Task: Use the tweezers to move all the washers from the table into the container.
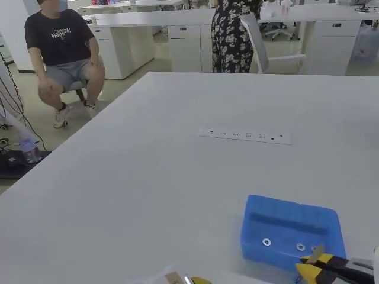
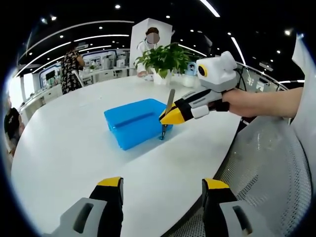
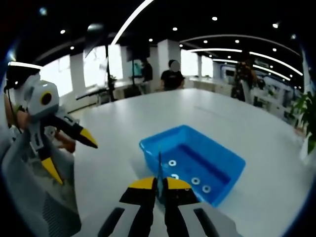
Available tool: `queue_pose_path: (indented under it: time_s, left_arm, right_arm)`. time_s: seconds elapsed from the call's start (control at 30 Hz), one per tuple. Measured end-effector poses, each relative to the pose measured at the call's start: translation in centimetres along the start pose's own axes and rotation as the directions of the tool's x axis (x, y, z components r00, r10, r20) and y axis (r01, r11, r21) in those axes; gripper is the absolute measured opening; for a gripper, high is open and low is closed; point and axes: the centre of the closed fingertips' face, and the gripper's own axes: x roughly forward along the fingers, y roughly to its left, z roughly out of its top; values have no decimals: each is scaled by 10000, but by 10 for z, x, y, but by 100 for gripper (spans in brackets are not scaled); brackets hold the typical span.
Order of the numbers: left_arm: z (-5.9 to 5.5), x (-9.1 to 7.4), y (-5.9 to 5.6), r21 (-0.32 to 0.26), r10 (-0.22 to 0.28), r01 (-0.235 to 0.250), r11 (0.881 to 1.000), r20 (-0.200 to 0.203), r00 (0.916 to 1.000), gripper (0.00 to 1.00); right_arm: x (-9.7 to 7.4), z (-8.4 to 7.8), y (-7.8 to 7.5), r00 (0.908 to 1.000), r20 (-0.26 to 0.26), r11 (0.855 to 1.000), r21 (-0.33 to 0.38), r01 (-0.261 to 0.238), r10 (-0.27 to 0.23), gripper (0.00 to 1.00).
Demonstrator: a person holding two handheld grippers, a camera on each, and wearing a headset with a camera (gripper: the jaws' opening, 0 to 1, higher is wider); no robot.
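Tweezers (image 3: 159, 169) between right jaws, tips at container (image 3: 216, 145)

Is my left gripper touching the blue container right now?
Apart. The left gripper view shows bare table between the open left gripper and the blue container.

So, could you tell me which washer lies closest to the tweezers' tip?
The lone washer just right of the tweezers tip in the right gripper view; the others lie further down the container.
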Motion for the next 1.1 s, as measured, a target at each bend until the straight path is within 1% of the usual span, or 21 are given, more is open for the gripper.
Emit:
queue_pose_path:
  time_s: [0.23, 0.37, 0.43, 0.5, 0.53, 0.57, 0.63, 0.73, 0.8, 0.9, 0.93, 1.0, 1.1]
  left_arm:
    - [0, 0, 0, -10, 1, -1, 10000, -21, 10000, 64]
    - [-1, 0, 0, 24, 5, -5, 10000, -61, 10000, 64]
    - [-1, 0, 0, 11, 12, -12, 10000, -51, 10000, 64]
    - [-1, 0, 0, -3, 5, -5, 10000, -50, 10000, 64]
    - [-1, 0, 0, 15, 4, -4, 10000, -69, 10000, 64]
    - [-2, 0, 0, 16, 0, 0, 10000, -85, 10000, 64]
    - [-2, 0, 0, 9, 11, -11, 10000, -83, 10000, 64]
    - [-2, 0, 0, 5, 13, -13, 10000, -95, 10000, 64]
    - [-2, 0, -1, 31, -9, 10, 10000, -107, 9999, 64]
    - [-2, 0, -1, 26, -11, 11, 10000, -122, 9999, 64]
    - [-2, 0, -1, 22, -12, 12, 10000, -123, 9999, 63]
    - [-2, 0, -1, 30, -15, 15, 10000, -124, 9999, 63]
    - [-3, 0, -1, 34, -23, 23, 10000, -133, 9999, 63]
  right_arm:
    - [1, -1, 1, 9999, -22, 9999, 32, -108, 108, 4]
    - [1, -1, 4, 9998, -167, 9996, -255, -138, 134, 3]
    - [0, -2, 7, 9991, -301, 9994, -155, -304, 299, 2]
    - [0, -2, 10, 9985, -291, 9988, 122, -465, 469, 1]
    - [-3, -8, 11, 9975, -492, 9985, 232, -490, 501, 2]
    - [-1, -4, 11, 9986, -239, 9987, 228, -457, 462, 2]
    - [0, -6, 14, 9979, -357, 9982, 283, -534, 544, 1]
    - [-3, -7, 17, 9974, -417, 9981, 215, -577, 585, 1]
    - [-4, -8, 19, 9973, -408, 9977, 317, -603, 616, 2]
    - [-5, -8, 16, 9984, -345, 9986, 292, -431, 441, 2]
    - [-5, -7, 13, 9992, -269, 9992, 298, -272, 280, 2]
    - [-6, -3, 9, 9999, -32, 9994, 291, -161, 162, 2]
    - [-2, 1, 5, 10000, 77, 9999, 114, -58, 57, 2]
